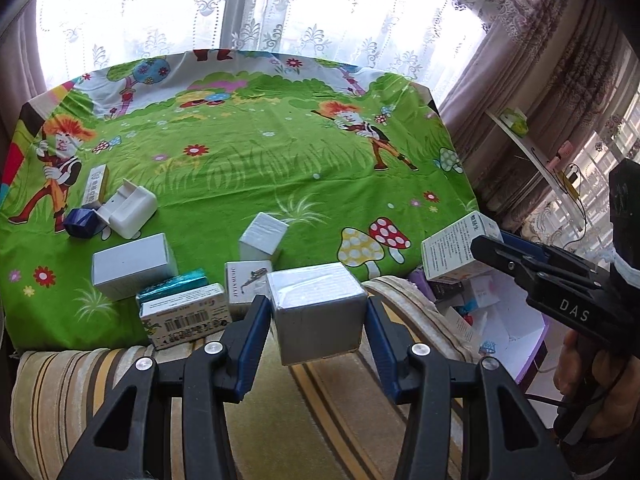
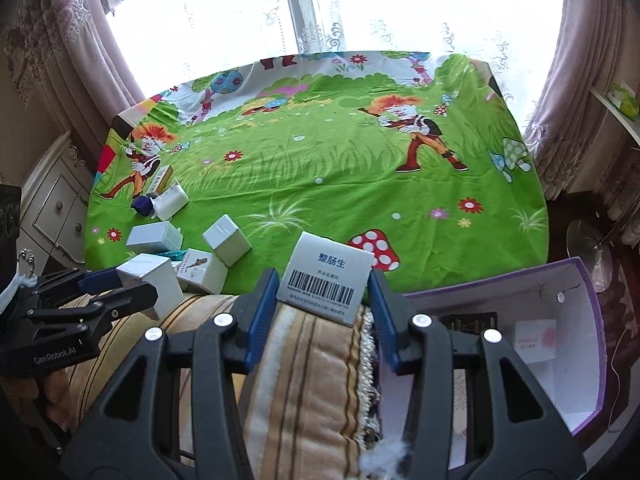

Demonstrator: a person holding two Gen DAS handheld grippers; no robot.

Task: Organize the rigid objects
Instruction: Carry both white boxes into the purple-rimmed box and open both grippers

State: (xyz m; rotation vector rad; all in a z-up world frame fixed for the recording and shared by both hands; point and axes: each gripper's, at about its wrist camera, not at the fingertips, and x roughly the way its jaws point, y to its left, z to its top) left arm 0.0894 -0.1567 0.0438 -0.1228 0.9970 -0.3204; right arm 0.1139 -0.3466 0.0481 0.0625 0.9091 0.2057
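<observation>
My left gripper (image 1: 318, 312) is shut on a plain white box (image 1: 316, 312), held above the striped cushion at the table's near edge; it also shows in the right wrist view (image 2: 150, 282). My right gripper (image 2: 324, 296) is shut on a white medicine box with a barcode (image 2: 326, 280), held over the cushion beside the purple-rimmed cardboard box (image 2: 576, 292). That medicine box shows in the left wrist view (image 1: 452, 248) too. Several small boxes lie on the green cartoon tablecloth (image 2: 340, 184) at the near left.
On the cloth lie a white open case (image 1: 128, 210), a dark blue cap (image 1: 82, 222), a white carton (image 1: 134, 266), a barcode box (image 1: 186, 320) and a small white cube (image 1: 263, 240). The cardboard box holds a few packets. Curtains and a window stand behind.
</observation>
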